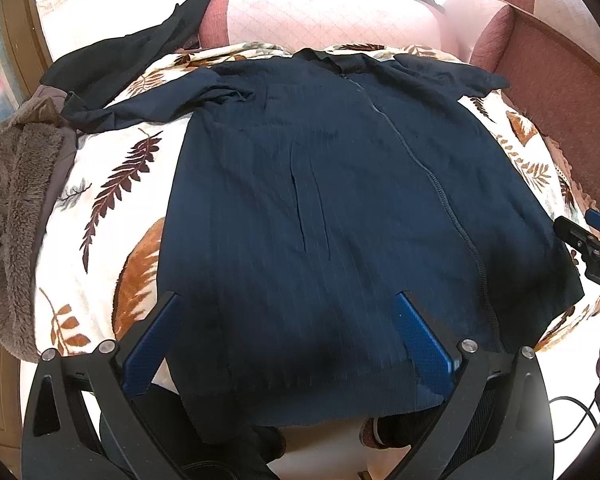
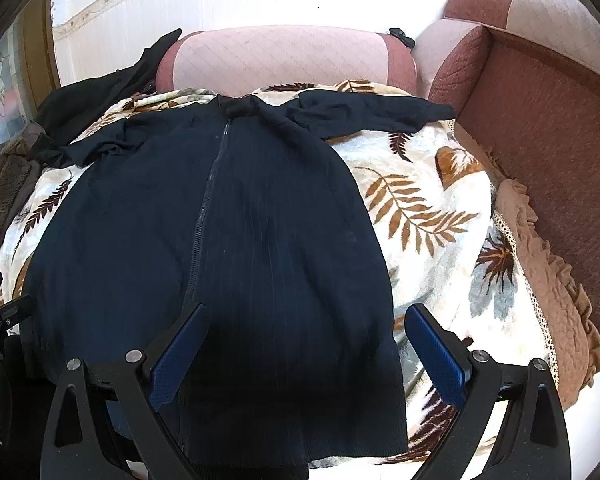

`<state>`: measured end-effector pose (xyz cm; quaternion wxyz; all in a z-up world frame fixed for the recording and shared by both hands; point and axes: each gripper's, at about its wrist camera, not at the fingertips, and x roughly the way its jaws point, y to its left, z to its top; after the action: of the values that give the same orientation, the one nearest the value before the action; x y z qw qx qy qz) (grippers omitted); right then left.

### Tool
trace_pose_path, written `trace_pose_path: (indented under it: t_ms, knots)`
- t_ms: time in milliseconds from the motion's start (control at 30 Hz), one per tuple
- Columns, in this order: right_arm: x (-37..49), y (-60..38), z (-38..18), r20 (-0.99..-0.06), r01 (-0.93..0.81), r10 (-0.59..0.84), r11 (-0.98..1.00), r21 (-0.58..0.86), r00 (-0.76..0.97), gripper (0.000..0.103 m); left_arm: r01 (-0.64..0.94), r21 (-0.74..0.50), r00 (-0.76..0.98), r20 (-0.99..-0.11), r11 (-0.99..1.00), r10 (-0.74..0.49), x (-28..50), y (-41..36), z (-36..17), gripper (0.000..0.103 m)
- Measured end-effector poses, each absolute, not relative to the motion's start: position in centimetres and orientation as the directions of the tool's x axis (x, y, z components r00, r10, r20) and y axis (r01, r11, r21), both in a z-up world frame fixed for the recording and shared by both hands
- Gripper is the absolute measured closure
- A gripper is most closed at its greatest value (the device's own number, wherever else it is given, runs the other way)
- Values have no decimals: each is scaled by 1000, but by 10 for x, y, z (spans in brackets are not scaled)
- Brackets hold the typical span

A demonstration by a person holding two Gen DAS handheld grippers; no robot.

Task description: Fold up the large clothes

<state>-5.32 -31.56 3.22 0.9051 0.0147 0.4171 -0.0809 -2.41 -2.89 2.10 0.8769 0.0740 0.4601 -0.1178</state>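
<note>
A navy jacket (image 1: 320,200) is spread flat on a leaf-print blanket (image 2: 428,208). Left tongs (image 1: 286,300) and right tongs (image 2: 306,312) are held wide, empty, above its hem.

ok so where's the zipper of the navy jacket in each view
Left wrist view: the zipper runs right of centre, from the collar down toward the hem, slanting right.
Right wrist view: the zipper runs left of centre, from the collar down toward the left finger of the gripper.
Shared landmark: the pink sofa cushion behind the collar.
</note>
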Motion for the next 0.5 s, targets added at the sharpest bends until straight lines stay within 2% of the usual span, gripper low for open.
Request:
trace_pose_path:
  t_ms: [400, 500]
  knots:
    - [-34, -317, 14, -798, 135, -93, 991, -15, 596, 6, 277, 24, 516, -847, 961, -127, -6, -33, 8, 0]
    - [-18, -343, 18, -801, 165, -41, 984, 73, 598, 6, 267, 39, 513, -852, 963, -108, 10, -32, 6, 0]
